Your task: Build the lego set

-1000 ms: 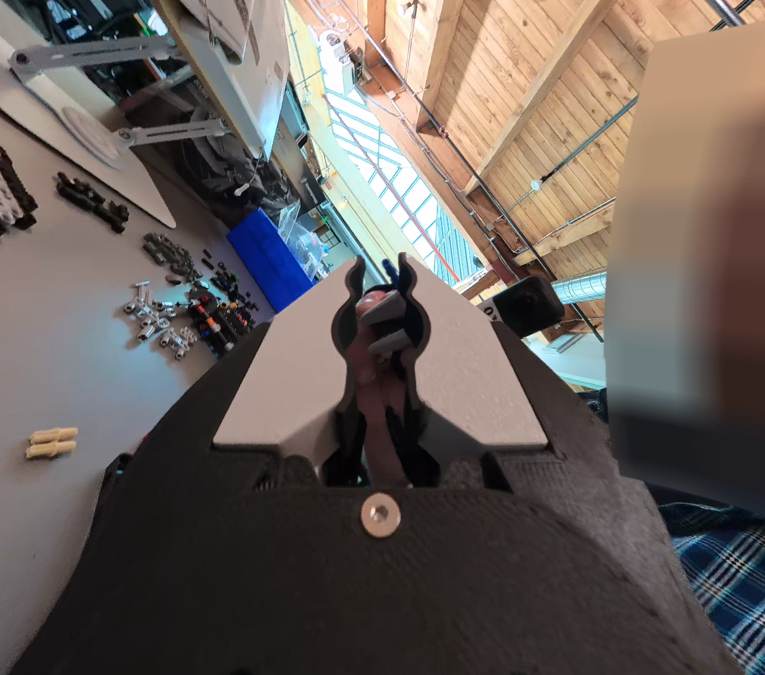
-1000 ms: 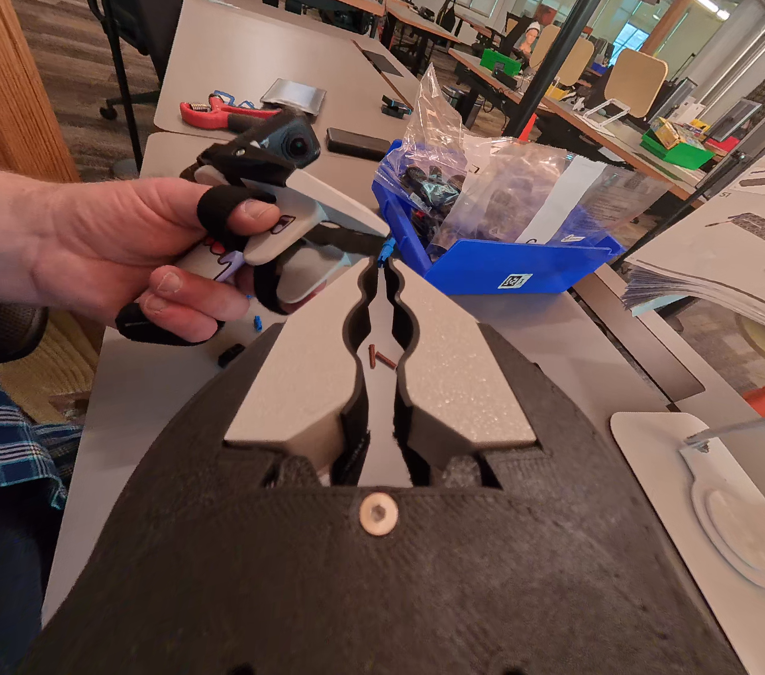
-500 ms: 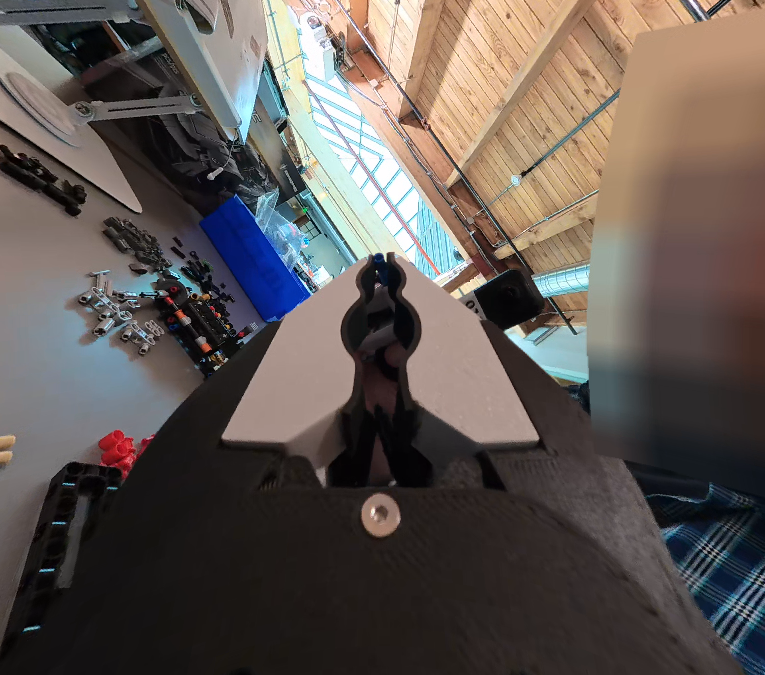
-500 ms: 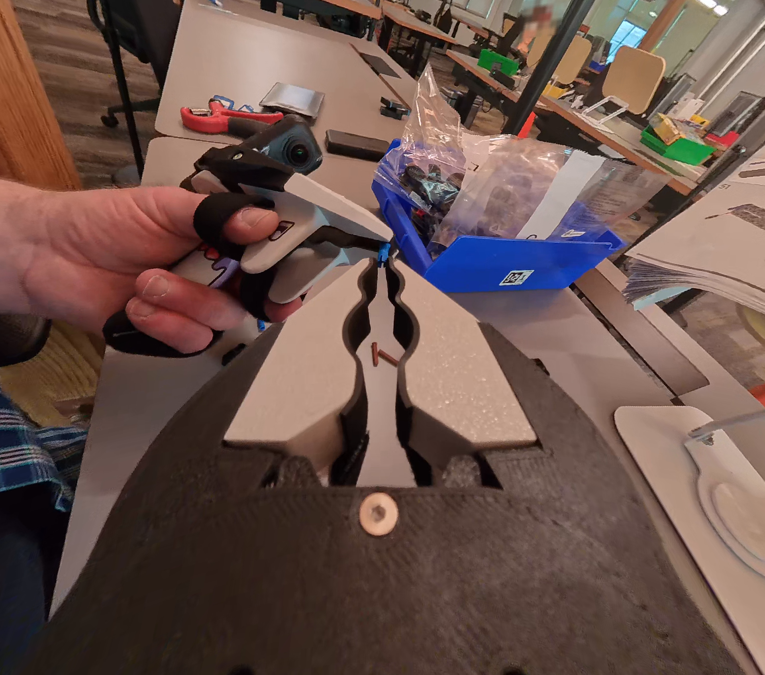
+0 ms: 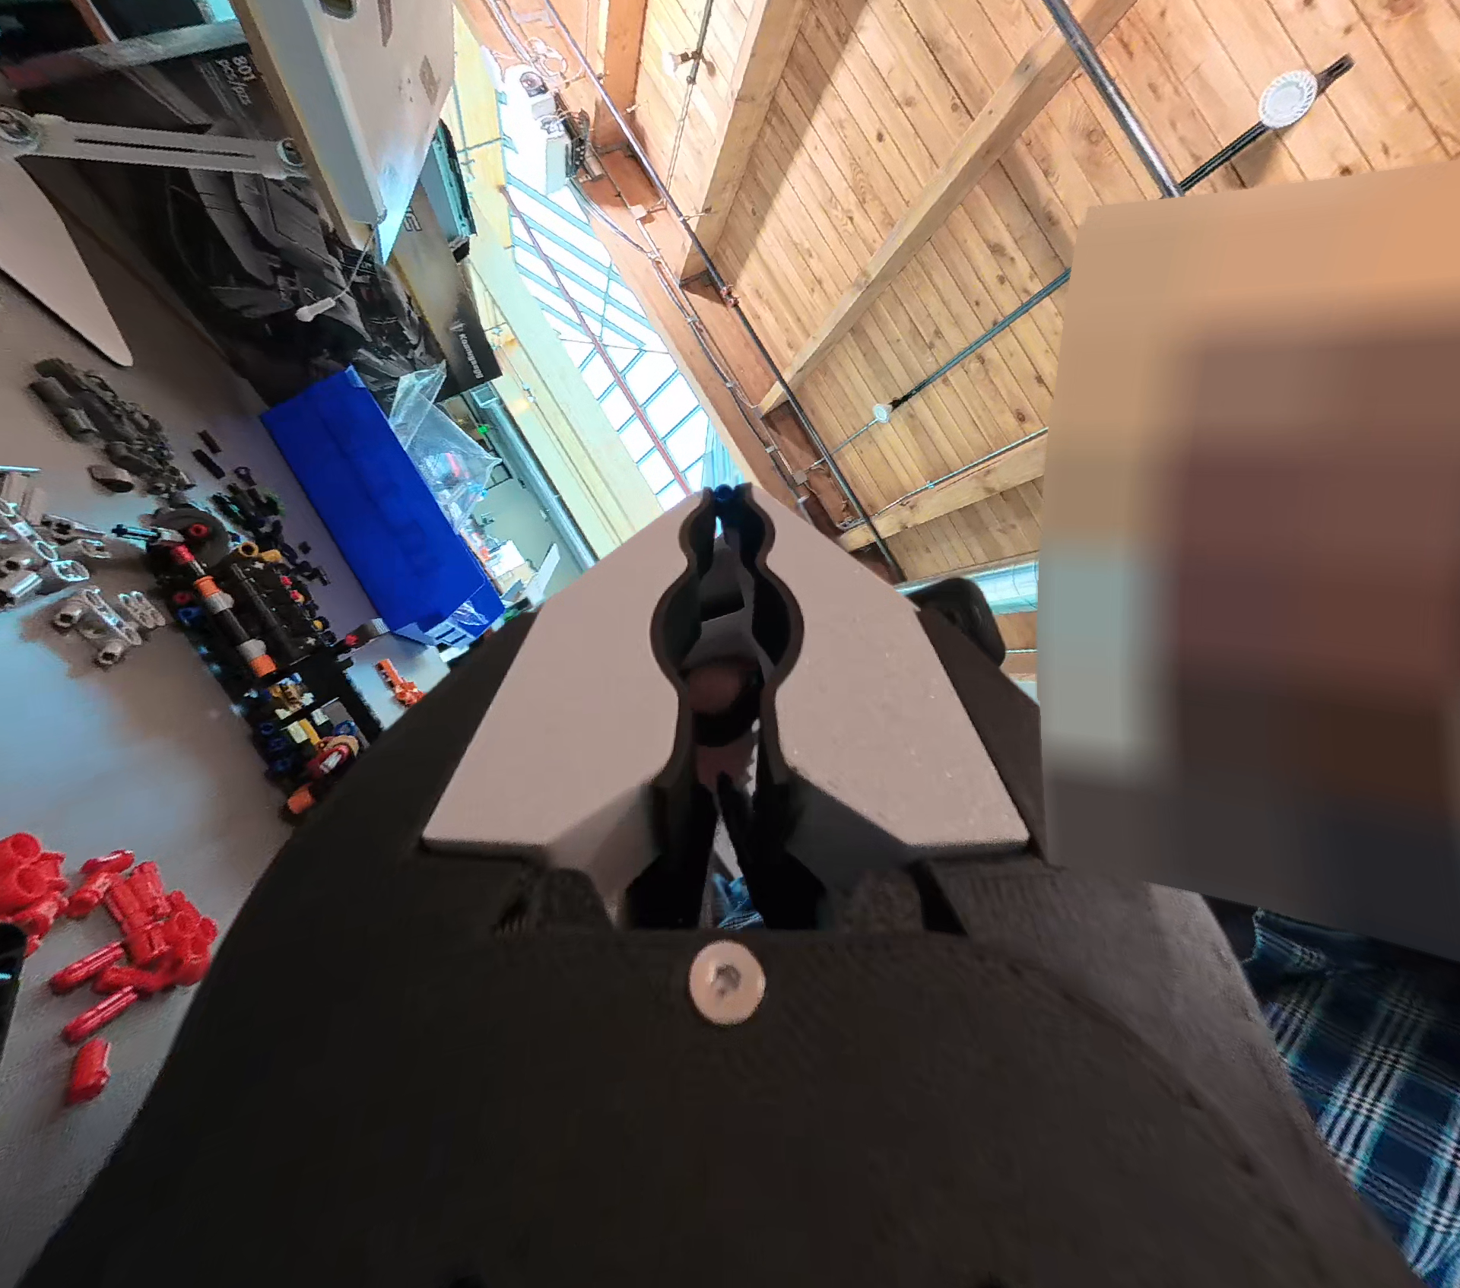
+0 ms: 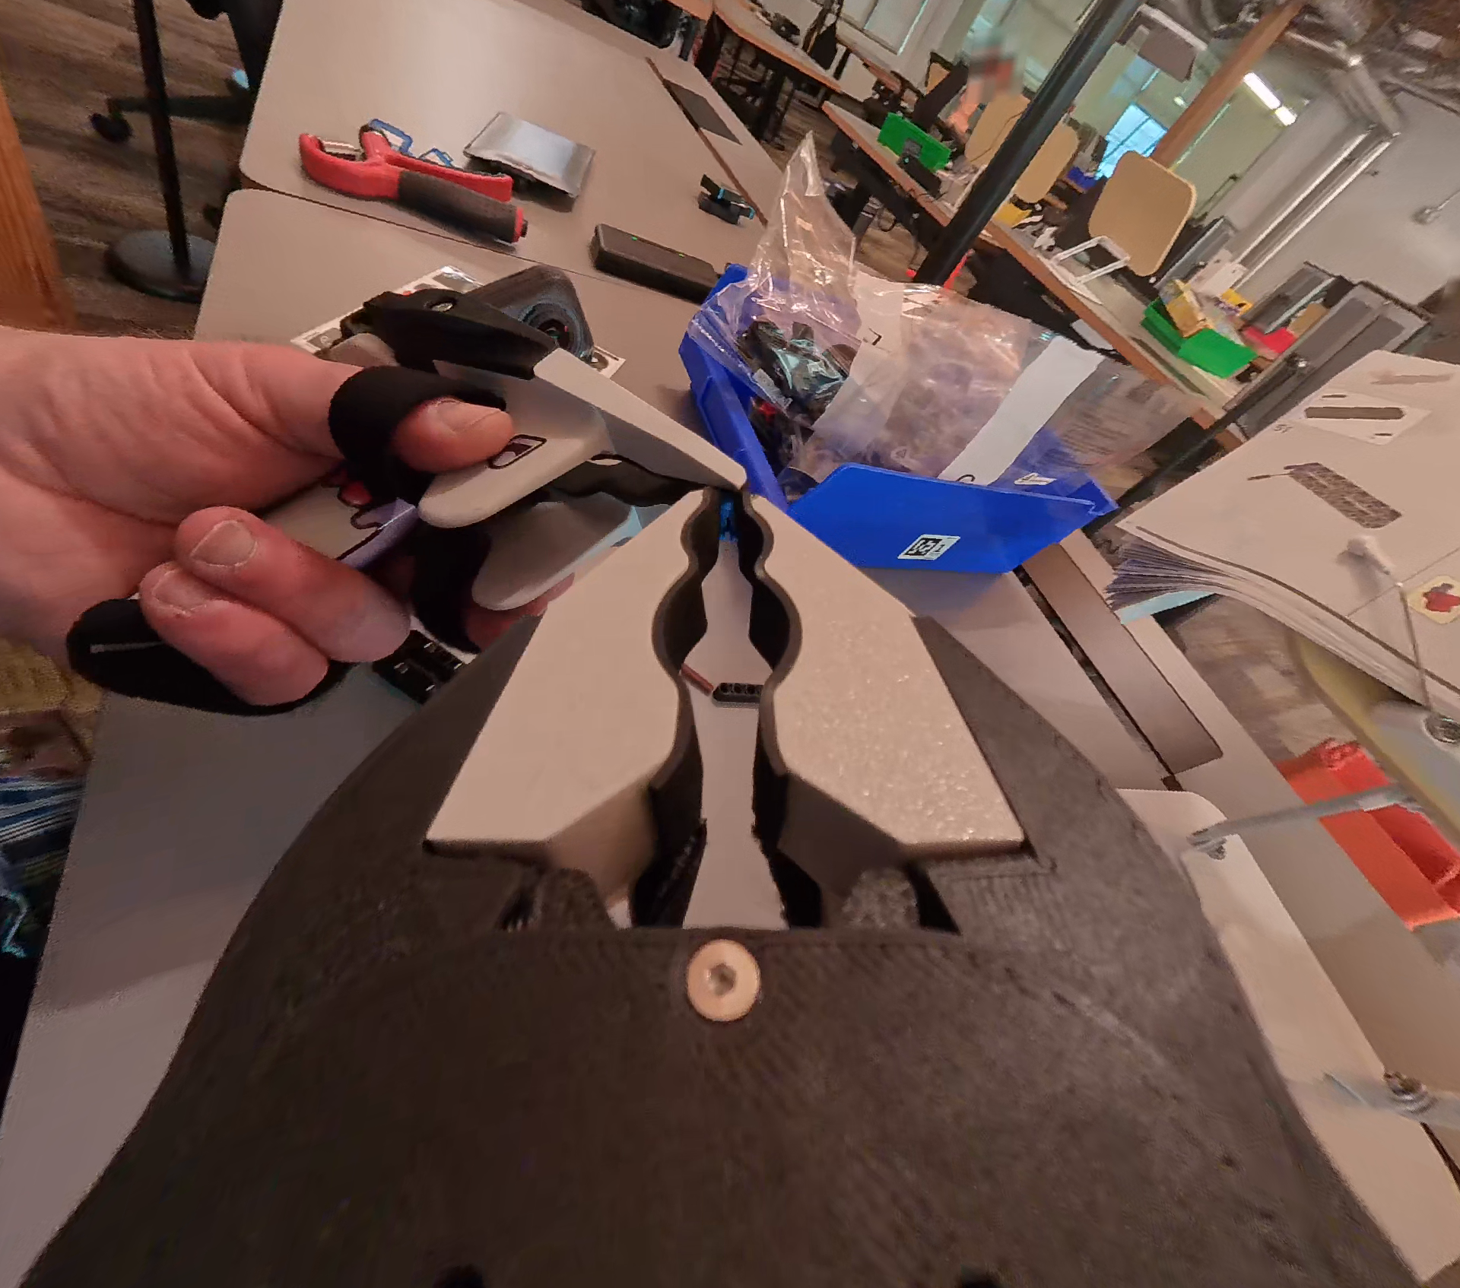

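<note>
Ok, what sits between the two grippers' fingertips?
A small blue pin: the left gripper pinches it, and it pokes into the open right gripper's gap. The right wrist view shows this.

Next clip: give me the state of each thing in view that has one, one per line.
left hand-held gripper: shut on the blue pin at its tips.
right hand-held gripper: jaws a narrow gap apart, pin between its tips; grip unclear.
blue pin: held off the table, where both grippers' tips meet.
blue bin: upright, stuffed with clear bags.
instruction booklet: open.
</note>
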`<state>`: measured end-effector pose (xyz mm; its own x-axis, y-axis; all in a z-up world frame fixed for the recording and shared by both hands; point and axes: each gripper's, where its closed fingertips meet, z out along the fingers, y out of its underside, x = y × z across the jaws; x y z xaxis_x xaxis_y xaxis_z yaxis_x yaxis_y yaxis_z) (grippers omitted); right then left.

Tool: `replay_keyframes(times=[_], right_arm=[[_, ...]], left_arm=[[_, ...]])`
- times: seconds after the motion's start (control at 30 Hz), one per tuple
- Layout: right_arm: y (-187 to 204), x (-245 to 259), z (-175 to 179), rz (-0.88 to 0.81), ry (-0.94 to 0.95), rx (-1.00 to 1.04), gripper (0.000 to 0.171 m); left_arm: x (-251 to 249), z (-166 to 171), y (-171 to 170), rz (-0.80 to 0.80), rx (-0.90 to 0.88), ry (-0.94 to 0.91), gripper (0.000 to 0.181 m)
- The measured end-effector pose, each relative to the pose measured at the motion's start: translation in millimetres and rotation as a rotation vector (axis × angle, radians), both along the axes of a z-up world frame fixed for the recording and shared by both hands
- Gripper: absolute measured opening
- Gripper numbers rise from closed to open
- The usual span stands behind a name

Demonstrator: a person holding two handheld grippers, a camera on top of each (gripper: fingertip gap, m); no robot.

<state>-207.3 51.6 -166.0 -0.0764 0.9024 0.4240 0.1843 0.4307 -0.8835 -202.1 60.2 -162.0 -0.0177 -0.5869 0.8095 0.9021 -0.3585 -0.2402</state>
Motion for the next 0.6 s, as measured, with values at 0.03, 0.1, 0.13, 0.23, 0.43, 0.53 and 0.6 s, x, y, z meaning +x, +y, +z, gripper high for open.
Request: replay_keyframes(times=[0.03,0.1,0.13,0.23,0.43,0.53,0.6], right_arm=[[-0.9,0.3,-0.1,0.011,-0.008,-0.011,0.001],[-3.9,0.2,-0.7,0.037,-0.029,-0.026,0.001],[-5.6,0.2,-1.0,0.051,-0.04,-0.031,0.001],[-9.4,0.5,0.9,0.096,-0.05,-0.097,0.001],[-9.6,2.6,2.7,0.193,-0.107,-0.306,0.0],[-12.9,3.9,4.0,0.26,-0.148,-0.443,0.001],[-15.3,4.8,4.4,0.297,-0.176,-0.51,0.001]], left_arm=[[0.5,-0.5,-0.9,0.004,0.0,0.02,0.004],[0.2,-1.0,-3.9,0.02,0.003,0.071,0.004],[0.1,-2.1,-5.5,0.031,0.001,0.102,0.005],[-3.1,-4.0,-11.6,0.087,0.009,0.217,0.007],[-18.8,0.3,-23.8,0.251,0.037,0.578,0.01],[-16.8,3.5,-26.3,0.33,0.077,0.867,0.015],[-13.8,3.1,-27.5,0.37,0.109,1.052,0.019]])
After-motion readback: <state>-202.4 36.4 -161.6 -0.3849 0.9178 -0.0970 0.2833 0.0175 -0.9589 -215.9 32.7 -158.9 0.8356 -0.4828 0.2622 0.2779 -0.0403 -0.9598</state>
